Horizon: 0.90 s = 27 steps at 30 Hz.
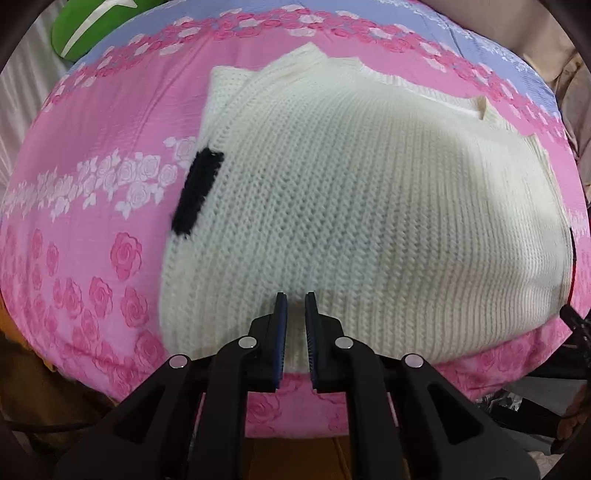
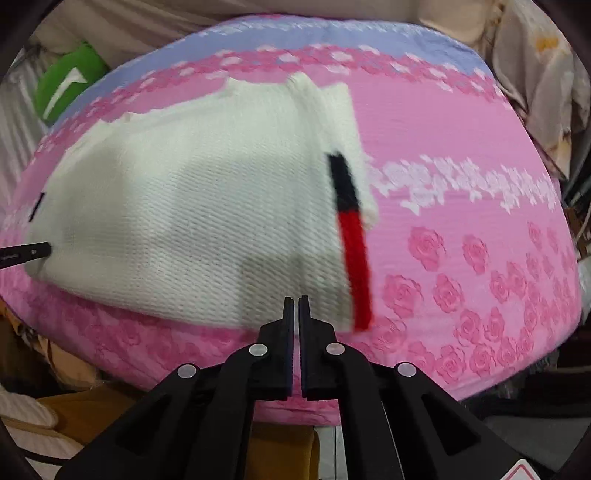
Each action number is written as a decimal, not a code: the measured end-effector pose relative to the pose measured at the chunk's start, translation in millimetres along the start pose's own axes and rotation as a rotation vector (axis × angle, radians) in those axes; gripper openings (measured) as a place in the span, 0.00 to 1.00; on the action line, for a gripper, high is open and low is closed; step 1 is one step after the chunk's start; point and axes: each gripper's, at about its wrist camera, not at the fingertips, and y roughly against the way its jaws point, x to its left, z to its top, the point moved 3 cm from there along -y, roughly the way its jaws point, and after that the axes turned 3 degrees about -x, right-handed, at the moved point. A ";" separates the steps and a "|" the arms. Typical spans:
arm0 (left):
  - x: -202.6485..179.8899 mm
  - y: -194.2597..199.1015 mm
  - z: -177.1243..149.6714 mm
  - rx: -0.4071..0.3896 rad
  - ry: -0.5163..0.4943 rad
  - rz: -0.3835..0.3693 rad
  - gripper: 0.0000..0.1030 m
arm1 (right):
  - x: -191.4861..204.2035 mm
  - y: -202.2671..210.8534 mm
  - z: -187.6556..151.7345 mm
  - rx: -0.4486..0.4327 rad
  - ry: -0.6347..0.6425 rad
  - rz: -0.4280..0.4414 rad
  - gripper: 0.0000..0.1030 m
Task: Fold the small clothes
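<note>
A small white knitted sweater (image 1: pixel 354 206) lies flat on a pink rose-print bed cover (image 1: pixel 92 184), its sides folded in. A black fuzzy stripe (image 1: pixel 197 192) shows at its left edge. In the right wrist view the sweater (image 2: pixel 192 221) has a black and red stripe (image 2: pixel 351 236) along its right edge. My left gripper (image 1: pixel 294 295) hovers over the sweater's near hem, jaws slightly apart and empty. My right gripper (image 2: pixel 294 299) is at the sweater's near right corner, jaws nearly closed with nothing between them. The left gripper's tip (image 2: pixel 33 253) shows at the sweater's left edge.
A green cushion (image 1: pixel 88 29) lies at the bed's far left. The cover (image 2: pixel 461 258) has a lilac band (image 2: pixel 332 33) at the far side. Beige fabric (image 2: pixel 535 74) is piled at the far right. Brown cloth (image 2: pixel 92 402) lies below the bed's near edge.
</note>
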 end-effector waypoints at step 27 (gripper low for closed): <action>-40.0 2.6 17.3 -0.074 -0.072 0.069 0.10 | 69.9 -35.7 13.1 0.019 0.133 0.079 0.04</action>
